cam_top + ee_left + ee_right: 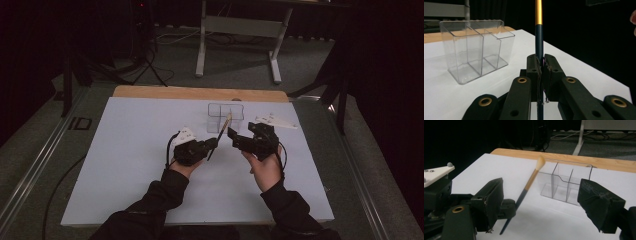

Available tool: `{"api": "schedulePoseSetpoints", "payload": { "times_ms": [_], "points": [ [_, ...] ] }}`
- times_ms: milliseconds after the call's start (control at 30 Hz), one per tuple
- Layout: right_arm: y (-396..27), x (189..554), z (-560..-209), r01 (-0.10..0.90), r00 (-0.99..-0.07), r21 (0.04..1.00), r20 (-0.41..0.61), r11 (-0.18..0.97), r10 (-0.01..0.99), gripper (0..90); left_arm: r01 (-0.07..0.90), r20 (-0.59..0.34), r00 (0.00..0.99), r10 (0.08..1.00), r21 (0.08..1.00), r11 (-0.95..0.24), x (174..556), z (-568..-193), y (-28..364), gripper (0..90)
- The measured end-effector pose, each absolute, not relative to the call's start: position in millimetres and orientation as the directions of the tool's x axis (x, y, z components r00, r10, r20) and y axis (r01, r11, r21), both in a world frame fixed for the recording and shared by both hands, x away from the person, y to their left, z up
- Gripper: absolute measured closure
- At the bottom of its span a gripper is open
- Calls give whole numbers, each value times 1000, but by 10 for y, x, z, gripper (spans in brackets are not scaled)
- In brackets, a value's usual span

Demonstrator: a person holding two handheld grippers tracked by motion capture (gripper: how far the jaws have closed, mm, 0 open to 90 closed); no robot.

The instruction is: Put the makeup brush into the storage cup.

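Brush (539, 37) pinched in left tool (541, 65), pale tip seen from right tool (541, 205), spread wide, clear organizer (564, 182) behind.

No readable text, labels or numbers anywhere.

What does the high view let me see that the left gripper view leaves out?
The high view takes in both of the person's hands, the right gripper with its jaws apart, the brush's pale tip, the whole white table, and the floor and desk legs behind it. The left gripper view brings you close: the jaw pads pinch the brush's dark handle just below its gold band. Both show the left gripper shut on the brush, with the clear plastic organizer standing upright on the table beyond it.
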State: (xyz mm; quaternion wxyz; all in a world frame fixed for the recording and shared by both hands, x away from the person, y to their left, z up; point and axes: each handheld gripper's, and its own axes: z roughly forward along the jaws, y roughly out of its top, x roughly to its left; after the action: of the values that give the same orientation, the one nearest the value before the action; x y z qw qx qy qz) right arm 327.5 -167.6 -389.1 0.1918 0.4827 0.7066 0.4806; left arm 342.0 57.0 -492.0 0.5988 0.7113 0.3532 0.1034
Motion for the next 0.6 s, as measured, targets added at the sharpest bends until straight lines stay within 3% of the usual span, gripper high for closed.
{"api": "schedulePoseSetpoints", "payload": {
  "times_ms": [600],
  "points": [
    [-1460, 3518, -4082, 571, -400, 821, 296, -17, 867, 403, 367, -272, 736, 619, 930, -28, 3393, -4902, 565, 841]
  ]
}}
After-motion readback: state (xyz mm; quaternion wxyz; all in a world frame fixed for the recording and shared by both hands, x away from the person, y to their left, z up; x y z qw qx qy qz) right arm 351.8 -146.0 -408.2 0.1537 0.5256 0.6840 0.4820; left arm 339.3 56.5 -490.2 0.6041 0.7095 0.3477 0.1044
